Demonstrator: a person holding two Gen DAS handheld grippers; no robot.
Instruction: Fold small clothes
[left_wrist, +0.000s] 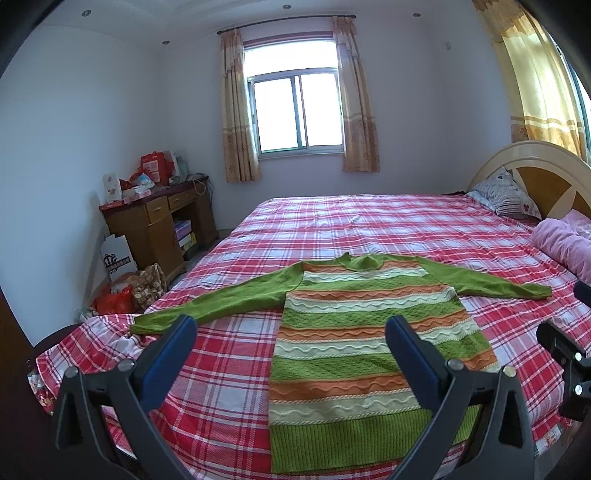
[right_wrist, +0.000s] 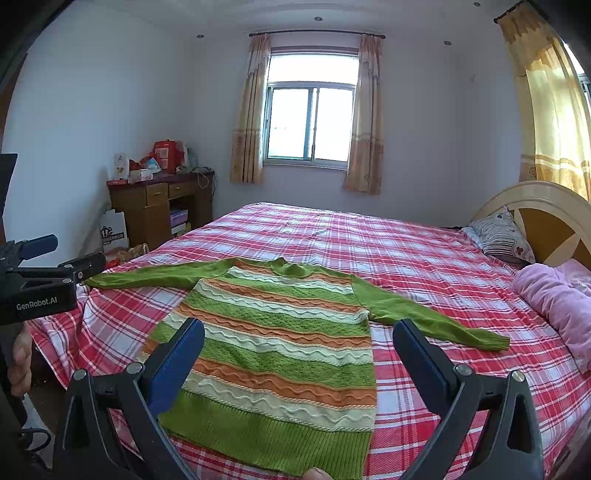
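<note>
A green sweater (left_wrist: 354, 350) with orange and cream wavy stripes lies flat on the red plaid bed (left_wrist: 369, 221), hem towards me, both green sleeves spread out sideways. It also shows in the right wrist view (right_wrist: 273, 343). My left gripper (left_wrist: 291, 332) is open and empty, held above the sweater's left side near the hem. My right gripper (right_wrist: 299, 338) is open and empty, held above the sweater's right side. The left gripper's body (right_wrist: 40, 284) shows at the left edge of the right wrist view.
A pink blanket (left_wrist: 569, 243) and a patterned pillow (left_wrist: 506, 195) lie at the headboard (left_wrist: 546, 173) on the right. A wooden desk (left_wrist: 159, 221) with boxes stands left of the bed, bags (left_wrist: 129, 291) on the floor beside it. A window is behind.
</note>
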